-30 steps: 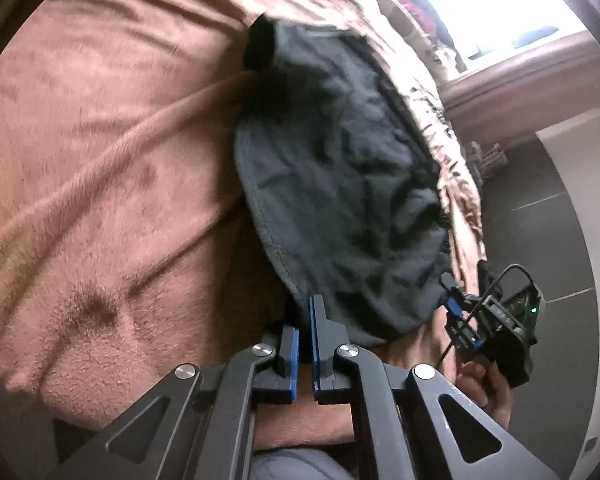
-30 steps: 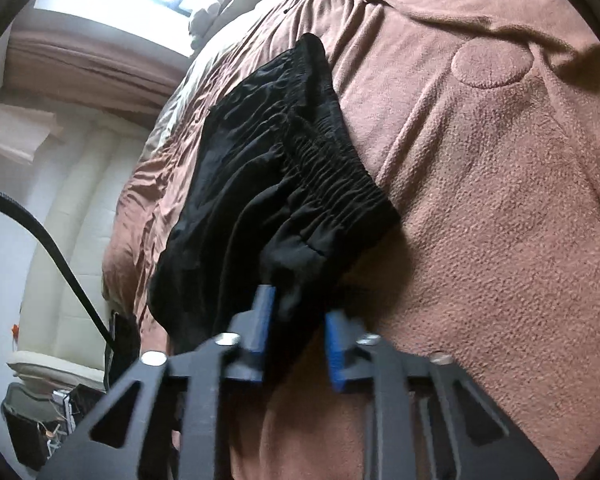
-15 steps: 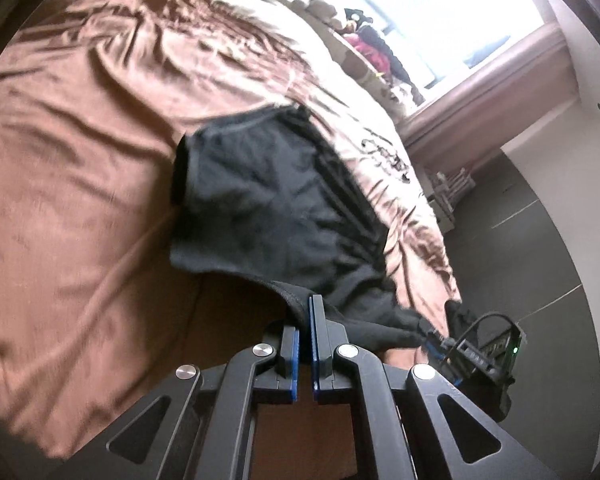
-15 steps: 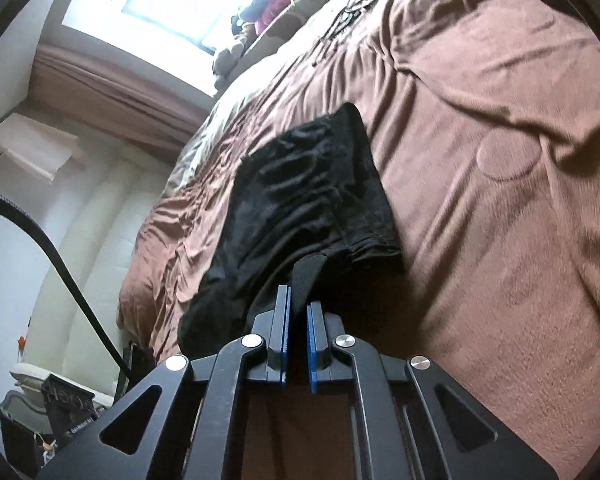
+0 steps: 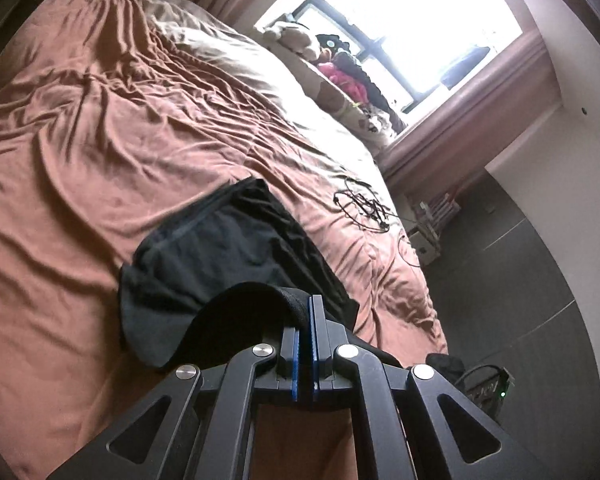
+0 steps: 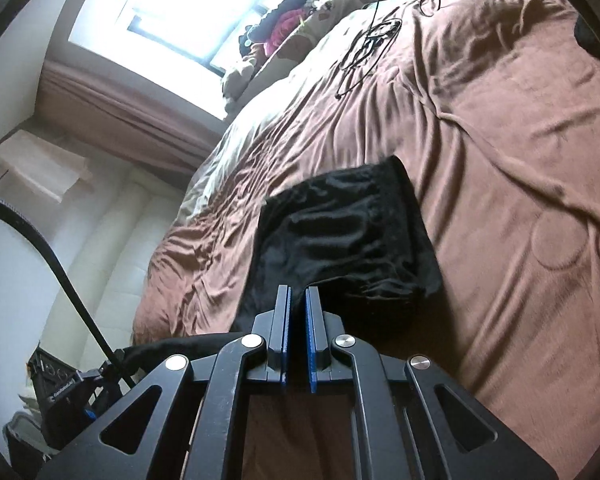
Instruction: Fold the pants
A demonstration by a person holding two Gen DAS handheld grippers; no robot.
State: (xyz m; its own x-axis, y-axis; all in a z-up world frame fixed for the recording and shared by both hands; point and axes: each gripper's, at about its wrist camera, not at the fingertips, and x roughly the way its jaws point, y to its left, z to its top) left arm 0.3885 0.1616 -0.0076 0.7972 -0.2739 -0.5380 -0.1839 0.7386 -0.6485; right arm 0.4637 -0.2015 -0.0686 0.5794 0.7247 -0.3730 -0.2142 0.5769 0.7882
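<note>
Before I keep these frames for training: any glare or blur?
Left wrist view: the window is blown out white, the black pants slightly smeared. Right wrist view: same window glare, pants nearly detail-less, fisheye bending the bed.

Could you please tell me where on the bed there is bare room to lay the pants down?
Bare brown blanket lies left of the black pants, and more on their other side. It is crowded near the window, where tangled cables lie.

Black pants (image 5: 228,256) now lifted higher off the bed (image 5: 80,160) by both hand-held grippers.
</note>
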